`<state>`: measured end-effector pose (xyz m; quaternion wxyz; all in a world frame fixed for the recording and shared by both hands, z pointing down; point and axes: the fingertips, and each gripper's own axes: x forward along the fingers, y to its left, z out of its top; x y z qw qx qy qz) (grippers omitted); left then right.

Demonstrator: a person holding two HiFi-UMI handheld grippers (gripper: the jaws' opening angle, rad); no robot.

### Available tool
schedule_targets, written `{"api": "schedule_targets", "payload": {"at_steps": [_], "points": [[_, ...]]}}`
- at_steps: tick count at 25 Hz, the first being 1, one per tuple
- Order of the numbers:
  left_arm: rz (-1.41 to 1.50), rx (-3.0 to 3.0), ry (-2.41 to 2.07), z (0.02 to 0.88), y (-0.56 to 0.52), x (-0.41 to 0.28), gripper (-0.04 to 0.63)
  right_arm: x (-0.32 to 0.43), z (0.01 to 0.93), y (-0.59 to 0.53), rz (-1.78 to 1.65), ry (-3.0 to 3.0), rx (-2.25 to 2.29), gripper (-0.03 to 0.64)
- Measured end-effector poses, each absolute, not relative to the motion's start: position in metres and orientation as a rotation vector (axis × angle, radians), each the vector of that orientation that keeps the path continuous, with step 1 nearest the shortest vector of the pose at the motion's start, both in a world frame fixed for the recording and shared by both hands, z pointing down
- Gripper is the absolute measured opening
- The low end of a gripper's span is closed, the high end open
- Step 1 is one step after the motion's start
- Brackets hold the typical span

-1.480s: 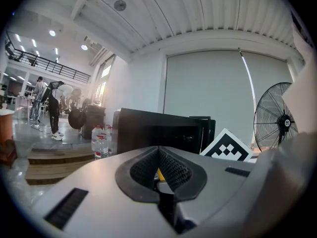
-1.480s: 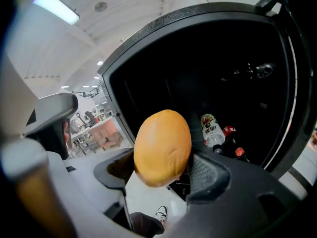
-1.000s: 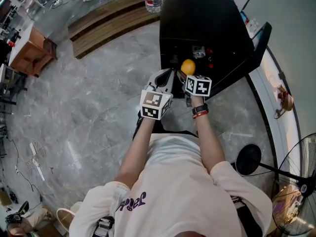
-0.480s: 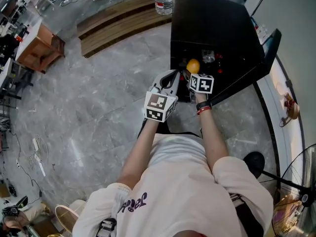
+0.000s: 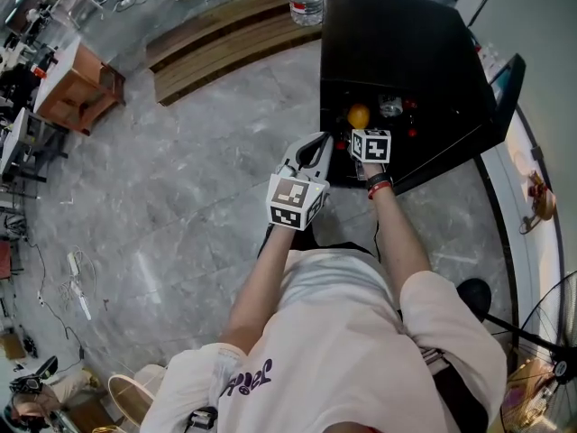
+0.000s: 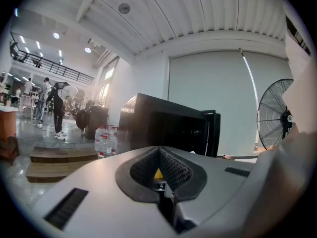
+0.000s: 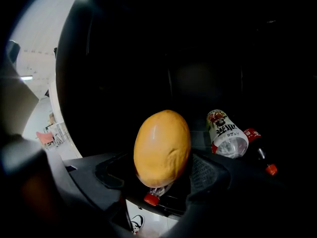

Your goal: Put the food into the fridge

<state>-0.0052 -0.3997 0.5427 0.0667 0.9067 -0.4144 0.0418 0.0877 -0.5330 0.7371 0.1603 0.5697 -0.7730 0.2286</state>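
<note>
Standing with its door swung open, the black fridge [image 5: 397,43] is filling the upper right of the head view, and the person is reaching the right gripper [image 5: 358,126] into its dark mouth. That gripper's jaws are clamping the orange-yellow fruit [image 7: 162,148] on both flanks, low on its body, so most of it is rising above the pads, upright and leaning slightly. The left gripper [image 5: 311,149] is hanging just outside the fridge with its jaws pressed together on nothing. Judging from this, the placing step is under way: the fruit is being carried at the opening, above the shelf, not resting on it. Doing it well is likely meaning lowering the fruit to a bare patch left of the clear labelled bottle [image 7: 227,134] and the red-capped dark bottle [image 7: 257,155] lying near, then parting the jaws only once it is sitting, since a rounded fruit is apt to roll. A small red cap [image 7: 151,198] is showing just beneath the fruit.
</note>
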Motion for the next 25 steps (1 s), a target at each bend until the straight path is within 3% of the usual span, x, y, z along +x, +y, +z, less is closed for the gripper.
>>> {"api": "schedule_targets", "payload": {"at_steps": [25], "points": [[0.082,2.749,-1.230,0.549,-0.413,-0.010,0.017,0.115,0.784,-0.588,0.735,-2.085,1.639,0.339]]}}
